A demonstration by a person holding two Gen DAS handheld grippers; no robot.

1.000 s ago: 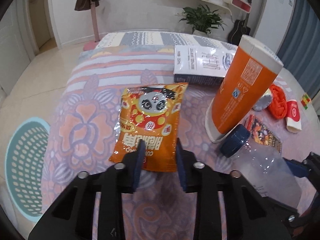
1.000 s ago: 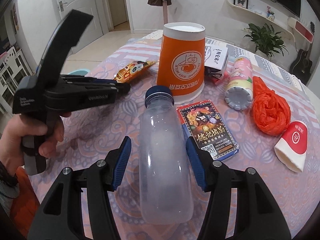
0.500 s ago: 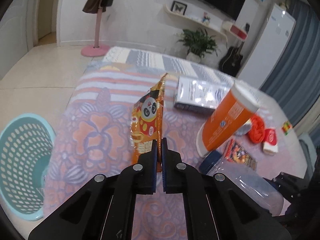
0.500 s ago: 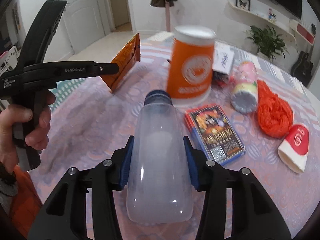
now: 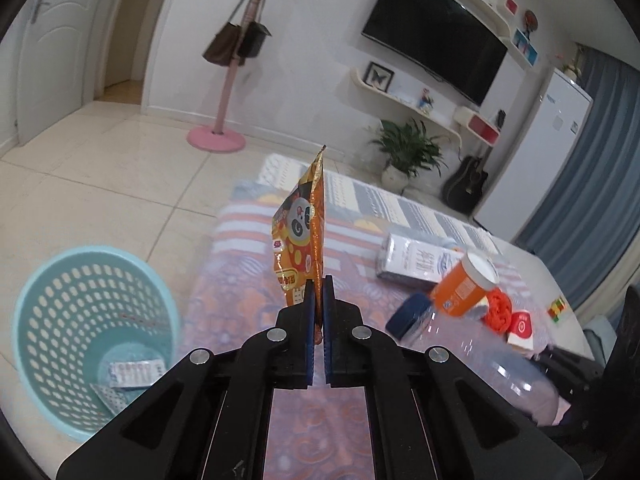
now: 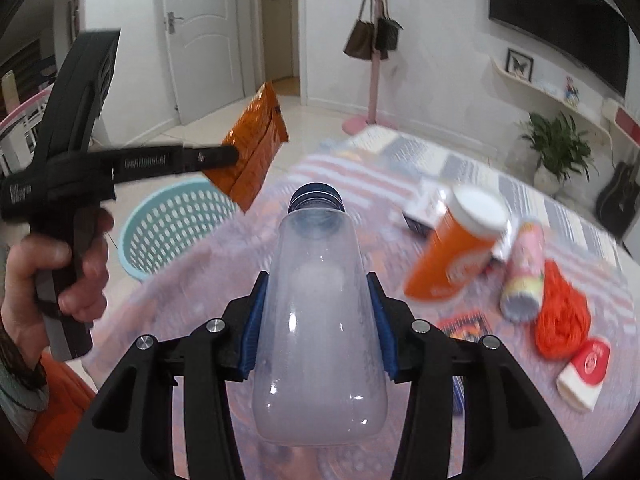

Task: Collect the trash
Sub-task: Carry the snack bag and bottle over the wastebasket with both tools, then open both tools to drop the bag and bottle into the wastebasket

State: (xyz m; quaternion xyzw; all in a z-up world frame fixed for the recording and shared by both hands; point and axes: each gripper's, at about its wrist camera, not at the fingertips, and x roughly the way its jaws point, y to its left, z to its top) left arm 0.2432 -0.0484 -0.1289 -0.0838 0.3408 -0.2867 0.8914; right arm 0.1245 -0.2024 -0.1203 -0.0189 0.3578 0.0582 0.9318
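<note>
Left gripper (image 5: 319, 300), closed on the bottom edge of the snack bag (image 5: 301, 232) standing upright above the table (image 5: 248, 280), is nearer the blue basket (image 5: 36, 300) on the floor at its lower left, while the right gripper (image 6: 318, 320) clamps the bottle (image 6: 320, 320).

Home living rm: wall TV (image 5: 436, 46) upper right, coat stand w/ bags (image 5: 228, 80), guitar (image 5: 466, 184), potted plant (image 5: 408, 152), fridge (image 5: 532, 152), tiled floor (image 5: 100, 184).
</note>
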